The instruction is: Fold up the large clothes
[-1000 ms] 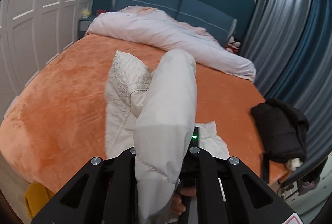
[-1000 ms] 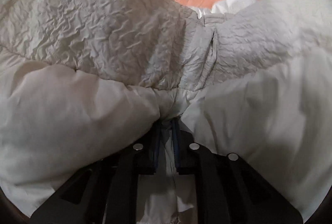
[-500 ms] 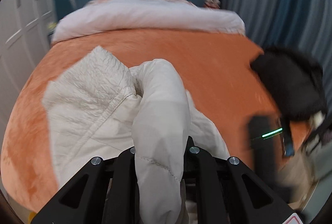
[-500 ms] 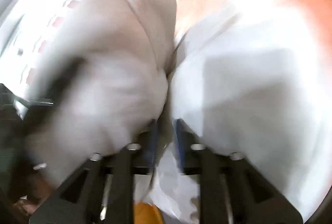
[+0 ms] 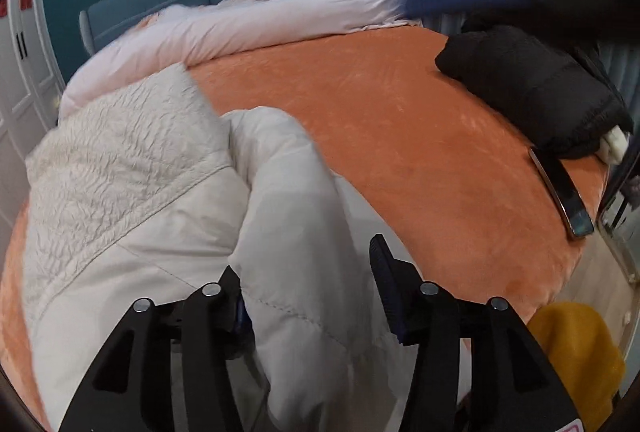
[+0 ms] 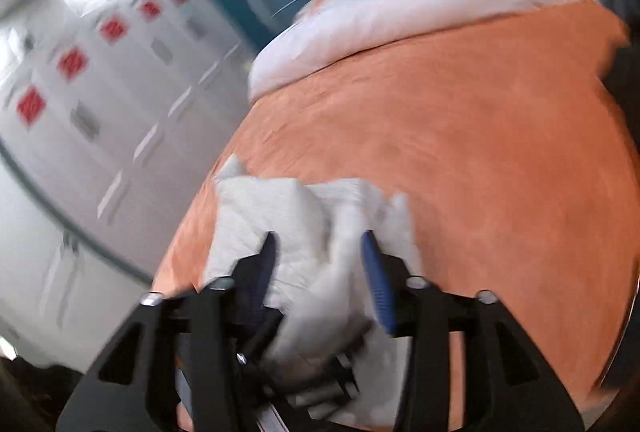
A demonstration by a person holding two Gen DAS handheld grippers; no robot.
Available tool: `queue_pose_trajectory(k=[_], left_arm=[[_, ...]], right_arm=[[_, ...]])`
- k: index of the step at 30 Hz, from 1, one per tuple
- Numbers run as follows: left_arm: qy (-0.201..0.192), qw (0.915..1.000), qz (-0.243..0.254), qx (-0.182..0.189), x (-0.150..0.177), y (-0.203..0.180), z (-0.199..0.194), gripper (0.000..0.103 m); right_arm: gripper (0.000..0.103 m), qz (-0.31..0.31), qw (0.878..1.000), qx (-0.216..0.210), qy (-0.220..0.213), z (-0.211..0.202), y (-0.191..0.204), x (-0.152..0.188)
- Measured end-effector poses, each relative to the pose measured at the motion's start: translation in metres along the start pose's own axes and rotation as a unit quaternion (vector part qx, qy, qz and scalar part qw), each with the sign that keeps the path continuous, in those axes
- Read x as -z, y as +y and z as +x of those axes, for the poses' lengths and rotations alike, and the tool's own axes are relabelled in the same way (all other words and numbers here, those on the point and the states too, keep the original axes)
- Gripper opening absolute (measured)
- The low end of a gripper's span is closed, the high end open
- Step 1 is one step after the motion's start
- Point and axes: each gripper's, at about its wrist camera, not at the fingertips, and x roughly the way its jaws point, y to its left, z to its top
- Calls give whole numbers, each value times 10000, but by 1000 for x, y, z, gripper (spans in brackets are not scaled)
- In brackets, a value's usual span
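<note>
Only left wrist shows black jacket (image 5: 532, 92) – phone (image 5: 562, 198) beside it

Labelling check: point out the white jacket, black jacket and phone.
white jacket (image 5: 132, 200), left wrist view, crinkled panel.
black jacket (image 5: 532, 88), left wrist view, folded top.
phone (image 5: 562, 192), left wrist view, screen.

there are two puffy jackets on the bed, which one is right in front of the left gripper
The cream white jacket: its sleeve lies between the left gripper jaws, which have just been opening. The black jacket lies folded apart, at the far right edge of the orange bed cover.
</note>
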Motion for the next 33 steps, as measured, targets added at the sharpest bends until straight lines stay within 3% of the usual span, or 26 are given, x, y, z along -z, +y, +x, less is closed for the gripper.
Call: queue_pose_trajectory(k=[3,7,8,11,13,17,19,22,25,30,33], left_arm=[[-144,9999,-16,65,5,-4,-23,52],[-379,9982,-177,419,16,10,-72,58],[-481,9975,-147,487,22,14,-87,60],[-719,9957,-197,557,40,32,-132,65],[-821,9933,-526,626,48,54,-158,69],[-892,9837,-1483,480,54,105,-179,71],[-822,9798,-1801,301,54,125,-177,71],[-601,9803,-1879,-88,52,136,-162,71],[-247,9807,-1938,-115,45,135,-133,71],[144,9811,-1929,-37,43,121,-89,74],[209,9815,-1899,-119,41,117,-74,79]], right_arm=[[63,-764,9936,-127,825,45,35,-24],[59,-1130,9769,-95,1811,104,56,-35],[56,-1131,9744,-53,1943,105,53,-32],[25,-996,9712,-33,2162,122,52,-29],[13,-917,9770,-70,1925,116,51,-29],[11,-602,9909,-196,1189,84,54,-33],[11,-324,9958,-73,856,63,30,-29],[11,366,9965,95,740,56,-18,-14],[11,801,9932,381,760,64,-58,6],[12,1699,9843,192,431,68,-117,35],[14,1828,9823,169,379,78,-126,48]])
